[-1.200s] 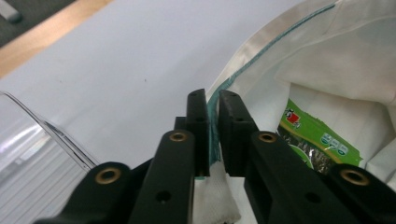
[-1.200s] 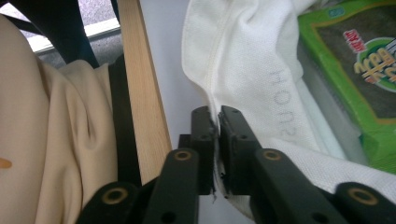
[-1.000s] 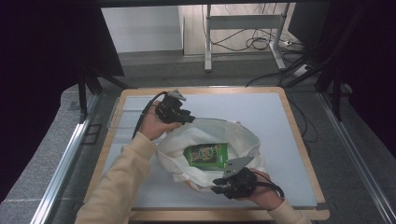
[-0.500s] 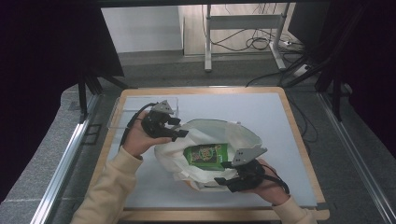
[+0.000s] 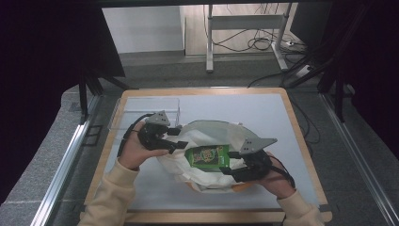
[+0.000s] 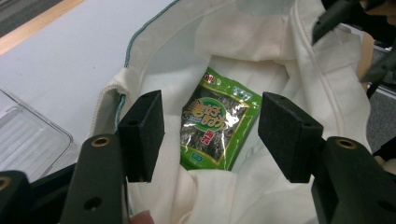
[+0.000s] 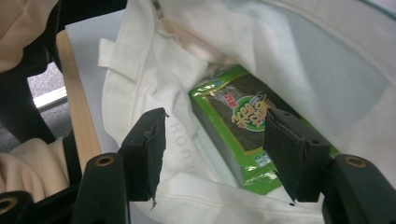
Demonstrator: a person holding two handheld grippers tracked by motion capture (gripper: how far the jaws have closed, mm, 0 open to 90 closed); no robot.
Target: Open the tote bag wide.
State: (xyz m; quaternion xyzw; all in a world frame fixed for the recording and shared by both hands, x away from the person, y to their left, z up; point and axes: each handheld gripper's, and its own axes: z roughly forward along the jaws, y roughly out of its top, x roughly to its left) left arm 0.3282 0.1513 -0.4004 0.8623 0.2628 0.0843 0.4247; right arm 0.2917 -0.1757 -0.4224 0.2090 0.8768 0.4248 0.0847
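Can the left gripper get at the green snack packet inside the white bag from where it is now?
Probably yes. The left gripper is open and aimed at the green snack packet, which lies exposed in the white bag's open mouth. No cloth covers it; the right gripper sits off to the packet's other side.

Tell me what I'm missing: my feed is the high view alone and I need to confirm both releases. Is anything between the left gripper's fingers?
Observer: No. In the left gripper view the left gripper is open, its jaws having just been opening, with the green snack packet lying beyond them inside the white cloth bag.
Operator: And the right one?
Observer: The right gripper is open too, just opened; its fingers hover over the bag's fabric without pinching it.
Operator: Anything beside the bag on the left?
Observer: A clear plastic tray sits on the table, next to the bag's edge.
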